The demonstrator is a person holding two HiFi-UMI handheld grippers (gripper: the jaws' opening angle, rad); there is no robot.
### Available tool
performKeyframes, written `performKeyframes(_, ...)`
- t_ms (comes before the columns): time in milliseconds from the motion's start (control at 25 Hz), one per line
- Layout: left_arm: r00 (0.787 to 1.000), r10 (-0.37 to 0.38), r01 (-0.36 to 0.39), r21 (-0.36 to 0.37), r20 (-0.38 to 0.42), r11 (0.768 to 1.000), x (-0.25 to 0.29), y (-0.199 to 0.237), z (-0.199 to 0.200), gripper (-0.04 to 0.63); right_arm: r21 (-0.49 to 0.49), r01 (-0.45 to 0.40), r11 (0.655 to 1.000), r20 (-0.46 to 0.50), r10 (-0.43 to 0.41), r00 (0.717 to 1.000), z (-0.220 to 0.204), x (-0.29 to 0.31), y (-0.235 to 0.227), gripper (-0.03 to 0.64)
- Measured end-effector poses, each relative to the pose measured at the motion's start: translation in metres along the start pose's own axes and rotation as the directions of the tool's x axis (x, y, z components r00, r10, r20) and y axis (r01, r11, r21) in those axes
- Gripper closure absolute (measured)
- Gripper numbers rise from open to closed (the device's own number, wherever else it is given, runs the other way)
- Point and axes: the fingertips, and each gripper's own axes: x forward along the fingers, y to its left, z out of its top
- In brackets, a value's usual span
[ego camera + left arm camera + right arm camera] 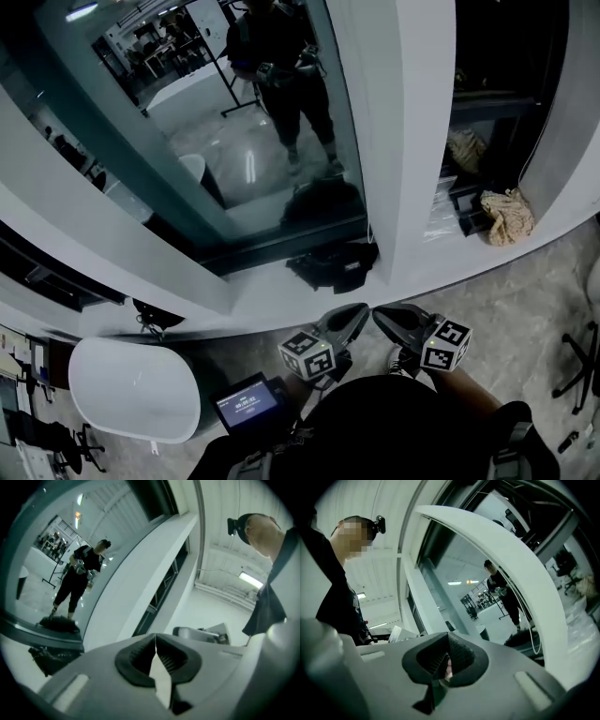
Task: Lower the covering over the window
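Observation:
The window [262, 141] is a large dark pane with nothing drawn over it, and it mirrors a person who holds two grippers. A thin cord [536, 641] hangs in a loop beside the white pillar [412, 141] at the pane's right edge. My left gripper [359, 310] [155, 637] and right gripper [381, 315] [447, 635] are low and close to my body, side by side with their tips almost meeting. Both are short of the sill [272, 298]. Each has its jaws together and nothing between them. I see no blind in any view.
A black bag [333, 265] lies on the sill below the glass. A crumpled cloth [507, 217] and dark boxes sit in the bay right of the pillar. A white oval table [131, 389] and a small lit screen [248, 403] are at lower left.

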Motion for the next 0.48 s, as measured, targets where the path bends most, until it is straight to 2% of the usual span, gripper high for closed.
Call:
performKeyframes(80, 0.996, 0.063, -0.066, 0.056, 0.059, 0.996, 0.022, 0.026, 0.037, 0.585, -0.024, -0.015, 1.0, 0.035, 0.016, 0.999, 0.028, 0.001, -0.027, 0.609)
performKeyframes(200, 0.982, 0.131, -0.149, 0.128, 0.139, 0.981, 0.049, 0.056, 0.085, 0.557, -0.037, -0.048, 0.998, 0.016, 0.049, 0.999, 0.045, -0.006, -0.055, 0.609)
performKeyframes(320, 0.969, 0.142, -0.177, 0.167, 0.201, 0.97, 0.068, 0.079, 0.131, 0.545, -0.093, -0.053, 0.994, -0.026, 0.051, 0.998, 0.047, -0.008, -0.071, 0.609)
performKeyframes(480, 0.951, 0.135, -0.185, 0.162, 0.279, 0.969, 0.093, 0.118, 0.187, 0.543, -0.167, -0.009, 0.986, -0.057, 0.0, 0.998, 0.05, -0.001, -0.089, 0.609)
